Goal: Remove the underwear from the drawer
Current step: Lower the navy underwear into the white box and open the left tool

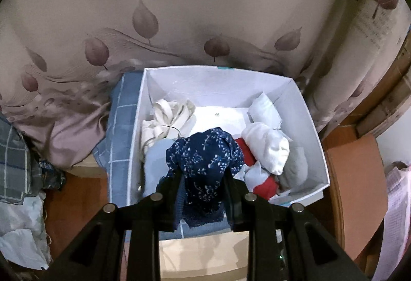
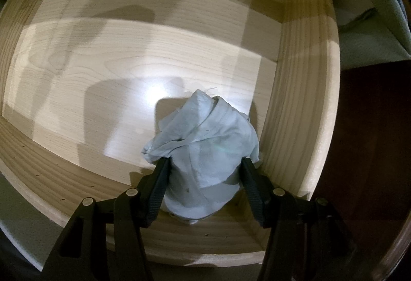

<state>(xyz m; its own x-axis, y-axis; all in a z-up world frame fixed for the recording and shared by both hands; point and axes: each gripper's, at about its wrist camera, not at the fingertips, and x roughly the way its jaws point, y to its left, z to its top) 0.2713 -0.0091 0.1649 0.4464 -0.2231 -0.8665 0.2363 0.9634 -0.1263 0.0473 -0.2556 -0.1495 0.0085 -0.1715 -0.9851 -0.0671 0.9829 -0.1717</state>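
Observation:
In the left wrist view my left gripper [image 1: 201, 175] is shut on a navy blue floral underwear [image 1: 205, 155], holding it over the near edge of a white box [image 1: 318, 142] that holds several white, red and pale blue garments. In the right wrist view my right gripper [image 2: 204, 165] is inside a light wooden drawer [image 2: 295, 106]. Its jaws stand wide on either side of a crumpled pale blue underwear [image 2: 205, 137] that lies in the drawer's near right corner. The fingers [image 2: 160, 180] touch the cloth's sides without visibly pinching it.
The white box sits on a blue checked cloth [image 1: 120, 126] against a beige leaf-print bedcover [image 1: 179, 11]. More cloth is piled at the left [image 1: 20, 178]. The rest of the drawer floor [image 2: 102, 75] is bare wood. Dark wooden floor [image 2: 372, 152] lies right of the drawer.

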